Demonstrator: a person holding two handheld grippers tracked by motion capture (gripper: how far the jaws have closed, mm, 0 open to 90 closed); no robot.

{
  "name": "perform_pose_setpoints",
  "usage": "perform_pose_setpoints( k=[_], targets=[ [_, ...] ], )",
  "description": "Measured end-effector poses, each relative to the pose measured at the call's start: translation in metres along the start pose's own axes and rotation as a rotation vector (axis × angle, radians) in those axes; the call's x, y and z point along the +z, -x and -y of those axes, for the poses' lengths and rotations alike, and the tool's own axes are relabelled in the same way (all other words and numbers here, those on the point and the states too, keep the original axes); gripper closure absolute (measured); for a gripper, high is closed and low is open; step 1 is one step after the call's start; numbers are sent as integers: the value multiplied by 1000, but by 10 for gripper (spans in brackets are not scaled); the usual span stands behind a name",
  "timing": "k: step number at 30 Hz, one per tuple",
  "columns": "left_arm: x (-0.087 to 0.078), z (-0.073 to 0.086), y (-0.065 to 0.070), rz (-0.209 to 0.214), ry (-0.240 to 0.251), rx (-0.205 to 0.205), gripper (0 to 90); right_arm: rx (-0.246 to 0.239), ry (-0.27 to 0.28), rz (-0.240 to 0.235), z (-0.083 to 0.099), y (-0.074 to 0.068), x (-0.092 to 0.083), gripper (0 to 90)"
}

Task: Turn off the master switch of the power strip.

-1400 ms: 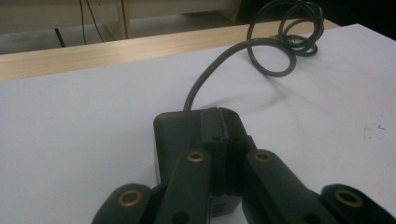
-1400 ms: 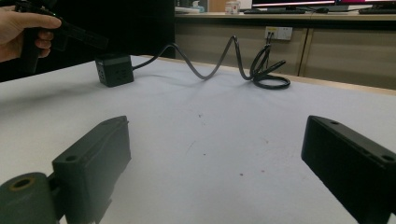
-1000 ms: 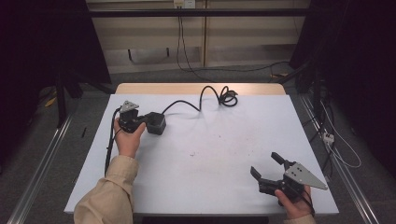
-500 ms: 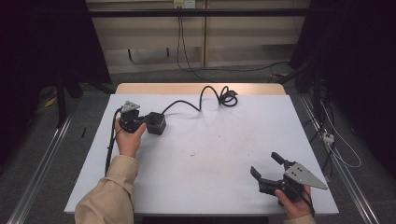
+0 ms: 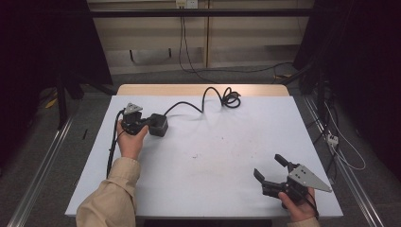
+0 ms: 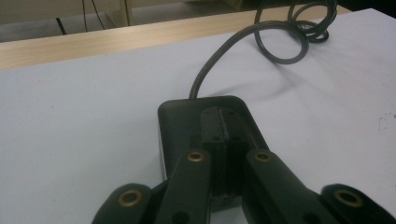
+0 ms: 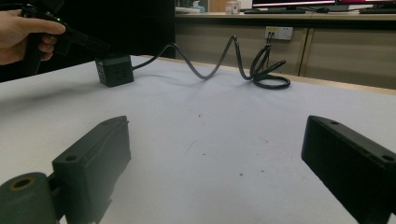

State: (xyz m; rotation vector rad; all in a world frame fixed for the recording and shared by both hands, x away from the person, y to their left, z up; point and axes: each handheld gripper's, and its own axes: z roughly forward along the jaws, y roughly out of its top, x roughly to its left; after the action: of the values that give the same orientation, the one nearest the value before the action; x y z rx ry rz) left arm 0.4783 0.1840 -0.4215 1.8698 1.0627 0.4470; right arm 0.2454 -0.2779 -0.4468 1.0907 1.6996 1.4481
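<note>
From above, the left gripper (image 5: 147,124) rests over the black cube-shaped plastic power box (image 5: 158,125) at the white tabletop's (image 5: 213,156) far left. In the left gripper view, its jaws are pressed together on top of that box. In the right gripper view, the right gripper (image 7: 212,170) is spread wide, empty, above the tabletop.
</note>
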Motion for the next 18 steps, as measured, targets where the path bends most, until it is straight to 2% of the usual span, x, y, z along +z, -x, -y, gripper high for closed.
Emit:
perform_pose_setpoints(
  k=[8,10,11,18],
  targets=[
    [0,0,0,-4,4,-7,900,0,0,-2,0,0,0,72],
    [0,0,-1,-6,-3,3,900,1,-1,-1,0,0,0,72],
    [0,0,0,-4,7,-12,900,1,0,-1,0,0,0,72],
    [0,1,0,-6,6,5,900,0,-1,-2,0,0,0,72]
  ],
)
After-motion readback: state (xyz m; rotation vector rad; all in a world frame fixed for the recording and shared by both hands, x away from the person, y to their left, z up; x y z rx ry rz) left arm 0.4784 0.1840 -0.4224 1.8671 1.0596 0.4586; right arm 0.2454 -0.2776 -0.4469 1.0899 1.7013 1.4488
